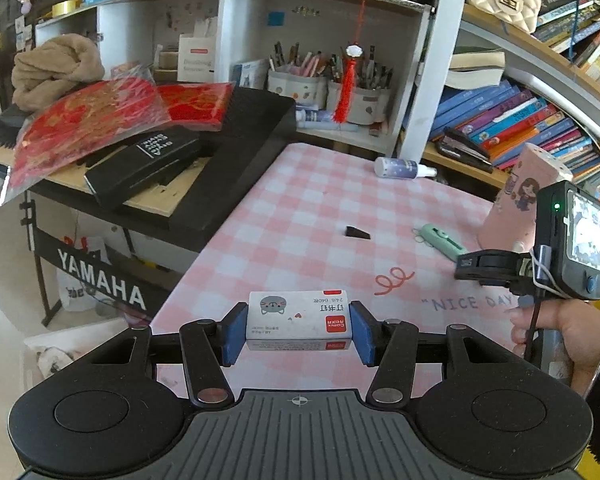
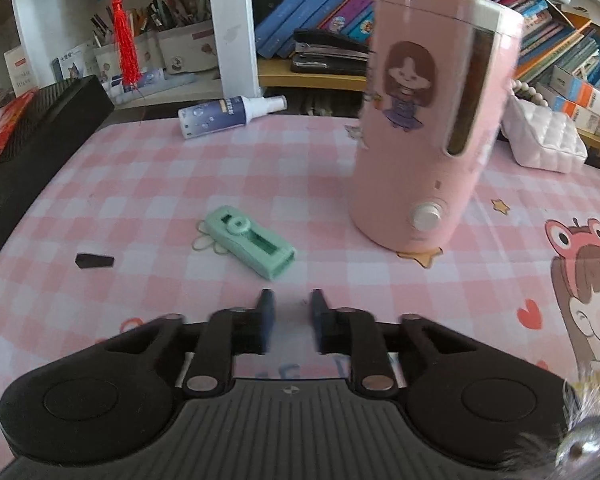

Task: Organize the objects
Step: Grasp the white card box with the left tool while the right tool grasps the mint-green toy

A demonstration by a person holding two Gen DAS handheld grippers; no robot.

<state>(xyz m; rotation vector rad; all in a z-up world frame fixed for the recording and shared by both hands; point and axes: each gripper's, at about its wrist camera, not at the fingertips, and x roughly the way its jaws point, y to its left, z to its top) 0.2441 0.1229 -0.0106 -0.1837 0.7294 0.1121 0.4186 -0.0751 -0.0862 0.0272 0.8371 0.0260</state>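
My left gripper (image 1: 299, 328) is shut on a small white staple box (image 1: 298, 318) with a grey cat and a red label, held over the near edge of the pink checked table (image 1: 320, 200). My right gripper (image 2: 291, 316) is empty, its blue pads a small gap apart, just above the table. A mint green utility knife (image 2: 248, 246) lies just beyond it; it also shows in the left wrist view (image 1: 440, 240). A small black wedge (image 2: 94, 261) lies to the left. A pink cylindrical appliance (image 2: 428, 128) stands upright to the right. A spray bottle (image 2: 228, 114) lies at the table's far edge.
A black Yamaha keyboard (image 1: 236, 148) with red packets and a black box borders the table's left. Shelves with pen holders (image 1: 328, 88) and books (image 1: 512, 120) stand behind. A white quilted bag (image 2: 540, 136) sits at the far right. The right hand-held device (image 1: 572, 240) shows at the right.
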